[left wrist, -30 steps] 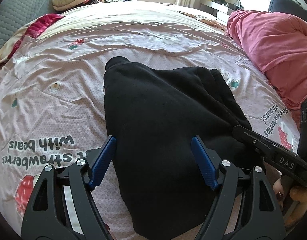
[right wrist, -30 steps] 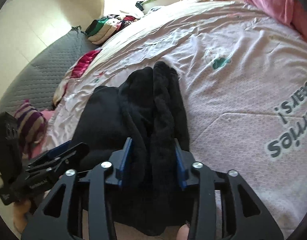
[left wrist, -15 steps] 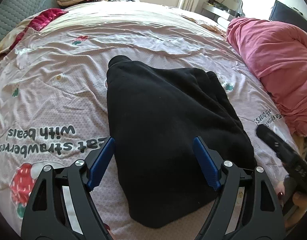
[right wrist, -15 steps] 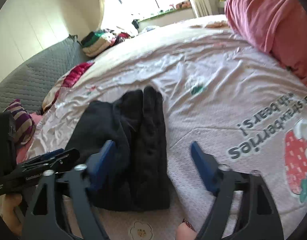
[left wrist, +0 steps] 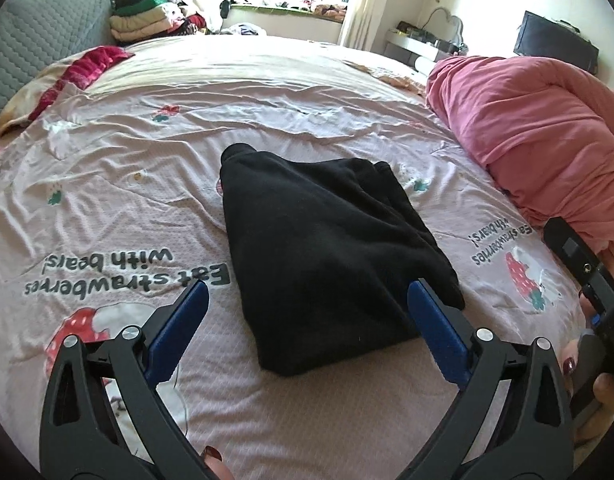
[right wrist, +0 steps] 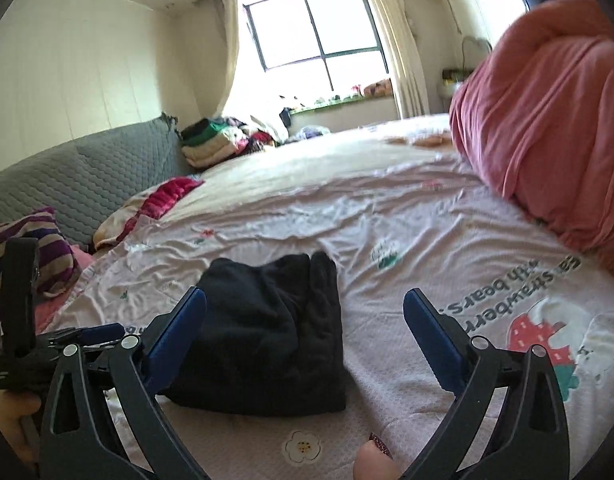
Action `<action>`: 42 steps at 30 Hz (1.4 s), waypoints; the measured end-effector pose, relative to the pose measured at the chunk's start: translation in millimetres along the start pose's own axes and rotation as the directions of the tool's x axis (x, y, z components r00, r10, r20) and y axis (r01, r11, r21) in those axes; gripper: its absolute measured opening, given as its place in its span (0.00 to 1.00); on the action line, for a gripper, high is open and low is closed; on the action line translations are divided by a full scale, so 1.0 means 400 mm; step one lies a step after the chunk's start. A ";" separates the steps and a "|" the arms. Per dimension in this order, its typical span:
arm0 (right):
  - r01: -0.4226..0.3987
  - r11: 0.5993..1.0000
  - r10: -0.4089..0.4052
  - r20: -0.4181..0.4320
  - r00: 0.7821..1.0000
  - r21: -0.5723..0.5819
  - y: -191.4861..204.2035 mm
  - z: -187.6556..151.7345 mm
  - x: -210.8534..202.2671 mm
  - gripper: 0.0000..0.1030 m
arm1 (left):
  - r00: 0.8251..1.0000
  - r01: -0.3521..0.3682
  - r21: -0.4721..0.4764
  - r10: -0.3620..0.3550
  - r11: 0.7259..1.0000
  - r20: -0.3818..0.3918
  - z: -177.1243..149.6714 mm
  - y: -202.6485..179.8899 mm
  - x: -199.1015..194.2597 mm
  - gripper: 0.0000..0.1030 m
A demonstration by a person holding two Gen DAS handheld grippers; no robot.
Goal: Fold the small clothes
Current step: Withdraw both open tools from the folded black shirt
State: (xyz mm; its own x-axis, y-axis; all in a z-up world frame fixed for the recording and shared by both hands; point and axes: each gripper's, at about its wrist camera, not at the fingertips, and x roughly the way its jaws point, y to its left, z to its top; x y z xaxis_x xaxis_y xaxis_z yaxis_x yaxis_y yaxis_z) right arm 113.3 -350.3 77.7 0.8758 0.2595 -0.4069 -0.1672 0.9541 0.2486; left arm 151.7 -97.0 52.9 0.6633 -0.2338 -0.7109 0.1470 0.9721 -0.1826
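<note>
change: right hand-held gripper (right wrist: 305, 320) let go, jaws opening — empty | left hand-held gripper (left wrist: 307, 318) opening, empty | black garment (left wrist: 323, 264) folded on bed (left wrist: 267, 120) — fold looks done

Bed (left wrist: 267, 92) lay bare left of and beyond black garment (left wrist: 319, 248); pink quilt (left wrist: 539, 128) blocked the right side.

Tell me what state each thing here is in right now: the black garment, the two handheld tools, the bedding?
Black garment: folded into a compact bundle, lying flat on the bedsheet, held by nothing.
Left gripper: fingers opening, nothing between them, clear of the garment.
Right gripper: fingers opening, empty, pulled away from the garment.
Bedsheet: spread out, wrinkled.
Pink duvet: bunched in a heap at the bed's side.
Stacked clothes: piled at the far corner.
</note>
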 end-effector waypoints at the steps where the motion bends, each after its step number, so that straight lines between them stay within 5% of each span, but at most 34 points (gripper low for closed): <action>1: 0.004 1.000 -0.004 0.008 1.000 -0.013 0.008 -0.001 -0.013 0.95 | 1.000 0.002 0.005 -0.002 1.000 0.005 -0.005 0.000 -0.008 0.91; 18: 0.030 0.998 -0.031 -0.015 0.999 -0.057 0.093 -0.115 -0.104 0.95 | 0.998 -0.010 0.019 0.009 1.000 0.058 -0.134 0.057 -0.109 0.91; 36: 0.078 0.992 -0.087 -0.098 0.991 -0.098 0.124 -0.233 -0.089 0.95 | 0.998 -0.035 0.026 0.034 0.999 0.055 -0.237 0.102 -0.097 0.91; 42: 0.149 0.985 -0.163 -0.175 0.971 -0.090 0.104 -0.271 -0.048 0.95 | 0.998 -0.043 0.013 0.043 0.999 0.037 -0.260 0.113 -0.074 0.91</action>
State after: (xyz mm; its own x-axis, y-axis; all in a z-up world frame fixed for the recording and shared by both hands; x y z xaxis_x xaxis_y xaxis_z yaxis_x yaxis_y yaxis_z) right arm 40.3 -299.3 0.5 0.7986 0.1228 -0.5892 -0.0753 0.9917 0.1047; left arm 62.3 -48.0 -5.1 0.6955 -0.1910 -0.6927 0.1275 0.9815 -0.1427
